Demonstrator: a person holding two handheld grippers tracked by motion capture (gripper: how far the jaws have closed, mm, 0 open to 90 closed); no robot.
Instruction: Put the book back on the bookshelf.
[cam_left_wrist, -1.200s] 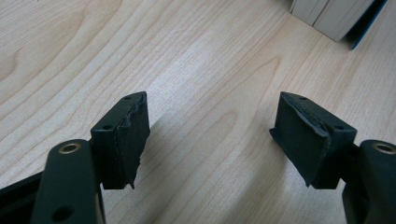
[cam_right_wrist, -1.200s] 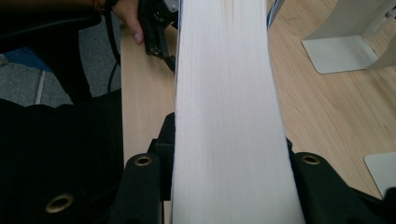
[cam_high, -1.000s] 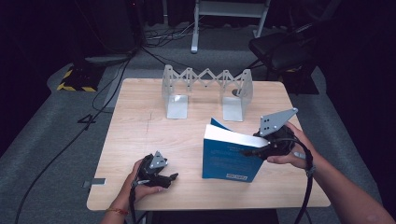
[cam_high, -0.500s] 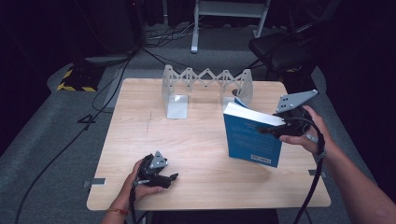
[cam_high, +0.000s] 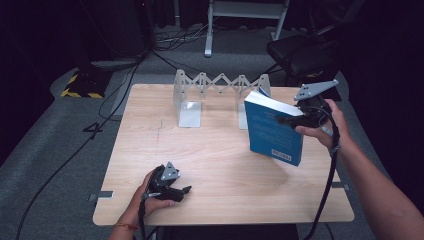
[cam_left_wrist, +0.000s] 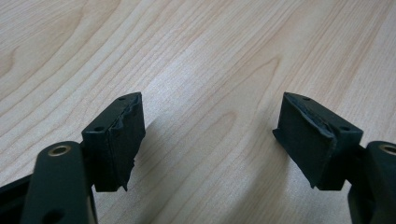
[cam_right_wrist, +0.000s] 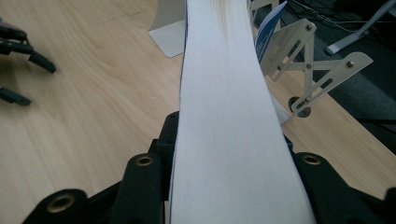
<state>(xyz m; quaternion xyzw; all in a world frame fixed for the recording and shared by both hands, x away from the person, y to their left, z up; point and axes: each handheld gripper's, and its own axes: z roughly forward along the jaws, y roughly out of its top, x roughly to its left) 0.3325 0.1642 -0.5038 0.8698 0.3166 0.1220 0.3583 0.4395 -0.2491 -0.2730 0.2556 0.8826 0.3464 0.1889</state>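
**Blue book held in the air beside the folding rack**

The right hand-held gripper (cam_high: 295, 120) is clamped on a blue book (cam_high: 274, 131), its jaws pressing the covers from both sides; the book hangs clear of the table (cam_high: 215, 150), tilted, at the right side, just in front of the right end of the metal folding rack (cam_high: 220, 85); a white barcode label sits low on its cover, and the lines of print above it are too small to read; in the right gripper view the white page edges (cam_right_wrist: 229, 116) run up between the jaws; the left hand-held gripper (cam_high: 181, 191) rests near the table's front edge, jaws apart and having just widened a little, bare wood between them.
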